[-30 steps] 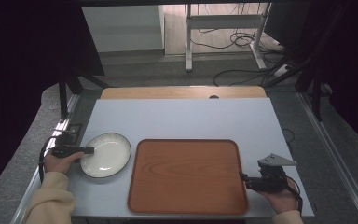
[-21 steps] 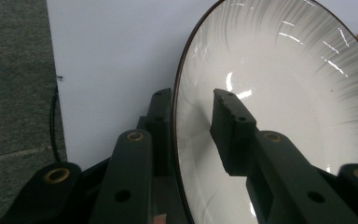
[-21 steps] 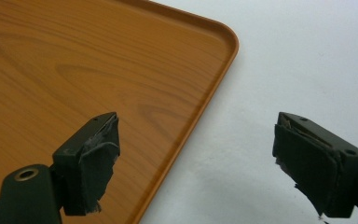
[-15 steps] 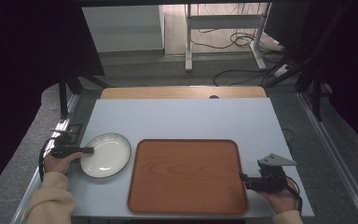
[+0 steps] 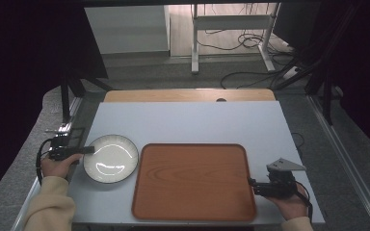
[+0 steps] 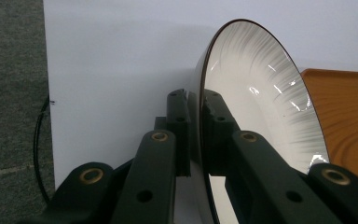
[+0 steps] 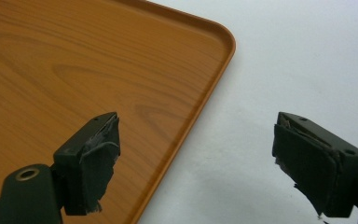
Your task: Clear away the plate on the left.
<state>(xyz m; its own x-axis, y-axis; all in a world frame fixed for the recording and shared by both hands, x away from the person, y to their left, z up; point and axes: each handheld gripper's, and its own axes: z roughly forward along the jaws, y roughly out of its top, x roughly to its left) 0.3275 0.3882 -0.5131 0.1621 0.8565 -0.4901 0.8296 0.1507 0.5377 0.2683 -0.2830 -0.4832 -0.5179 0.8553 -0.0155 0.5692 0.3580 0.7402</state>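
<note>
Left gripper (image 5: 87, 149) pinches plate (image 5: 112, 159) rim at 9 o'clock; thin glazed edge could slip. Right gripper (image 7: 196, 163) fingers spread, straddling tray (image 5: 192, 180) edge.

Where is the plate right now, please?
In the high view, the plate sits left on the table, beside the tray, its rim pinched by the left gripper.

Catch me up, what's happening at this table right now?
A person holds a hand-held gripper in each hand. The left hand-held gripper is clamped on the rim of the round white ribbed plate, which sits left of the rectangular wooden tray. The right hand-held gripper is open, straddling the tray's right edge, holding nothing.
</note>
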